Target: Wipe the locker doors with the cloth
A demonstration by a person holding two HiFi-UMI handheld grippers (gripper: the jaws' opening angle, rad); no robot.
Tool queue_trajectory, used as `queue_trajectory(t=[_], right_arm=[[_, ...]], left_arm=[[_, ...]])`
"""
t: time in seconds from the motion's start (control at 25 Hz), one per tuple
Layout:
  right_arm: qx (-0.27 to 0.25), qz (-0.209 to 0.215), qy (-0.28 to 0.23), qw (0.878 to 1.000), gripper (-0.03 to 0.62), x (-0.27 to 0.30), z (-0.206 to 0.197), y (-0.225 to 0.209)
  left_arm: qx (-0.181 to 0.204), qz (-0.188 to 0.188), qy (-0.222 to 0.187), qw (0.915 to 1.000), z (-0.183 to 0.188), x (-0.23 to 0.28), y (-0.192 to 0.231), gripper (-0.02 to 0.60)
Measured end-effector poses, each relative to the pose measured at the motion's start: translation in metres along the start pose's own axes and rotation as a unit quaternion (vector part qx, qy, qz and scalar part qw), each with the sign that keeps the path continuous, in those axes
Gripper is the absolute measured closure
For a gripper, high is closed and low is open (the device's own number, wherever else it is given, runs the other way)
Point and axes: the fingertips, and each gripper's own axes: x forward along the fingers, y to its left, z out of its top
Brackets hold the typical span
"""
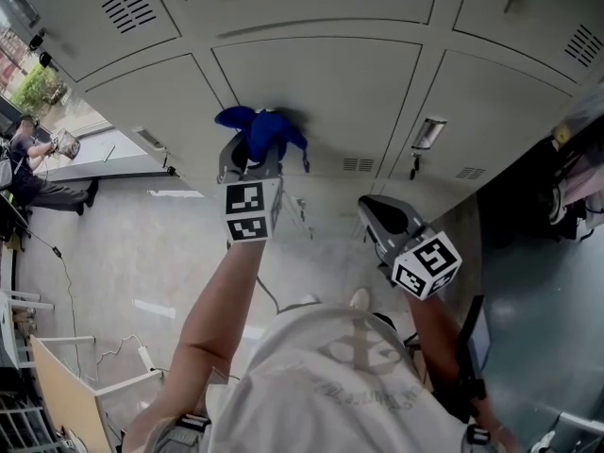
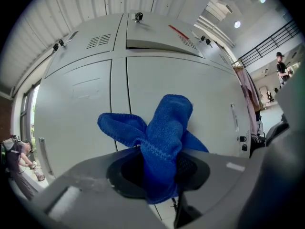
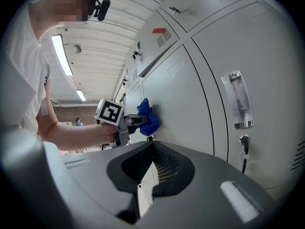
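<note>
A blue cloth [image 1: 264, 130] is bunched against a pale grey locker door [image 1: 321, 83], near the door's lower left corner. My left gripper [image 1: 250, 163] is shut on the cloth and holds it to the door. In the left gripper view the cloth [image 2: 164, 137] sticks out of the left gripper [image 2: 159, 163], with the locker door [image 2: 205, 99] right behind it. My right gripper [image 1: 376, 213] hangs lower and to the right, away from the door, shut on nothing. The right gripper view has the right gripper [image 3: 152, 149] in front and the cloth [image 3: 147, 116] beyond it.
The neighbouring door to the right has a metal label holder [image 1: 427, 132] and a key in its lock [image 1: 413, 168]. A dark cabinet [image 1: 528, 215] stands at the right. A person [image 1: 24, 163] crouches far left. A wooden board [image 1: 66, 385] and cables lie on the floor.
</note>
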Motion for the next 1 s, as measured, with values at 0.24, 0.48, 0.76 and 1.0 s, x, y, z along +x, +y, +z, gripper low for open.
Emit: queue_trajectory(t=[0.24,0.48,0.76,1.0], right_arm=[[0.000,-0.007,0.000,1.000,0.588,-0.008,-0.001,-0.009],[0.001,-0.011,-0.006,1.000,0.588,-0.014,0.000,-0.014],[0.004,-0.020,-0.006,1.000,0.588,-0.025,-0.001,-0.027],[-0.005,-0.018,-0.002,1.000,0.588,-0.031,-0.001,-0.033]], left_arm=[[0.014,-0.021,-0.009,0.9996,0.007,0.003,-0.022,0.457],[0.024,-0.053,-0.009,0.9983,0.012,0.011,-0.057,0.457],[0.035,-0.065,-0.018,0.9971,0.021,0.015,-0.078,0.457],[0.036,-0.078,-0.024,0.9960,0.029,0.020,-0.101,0.457]])
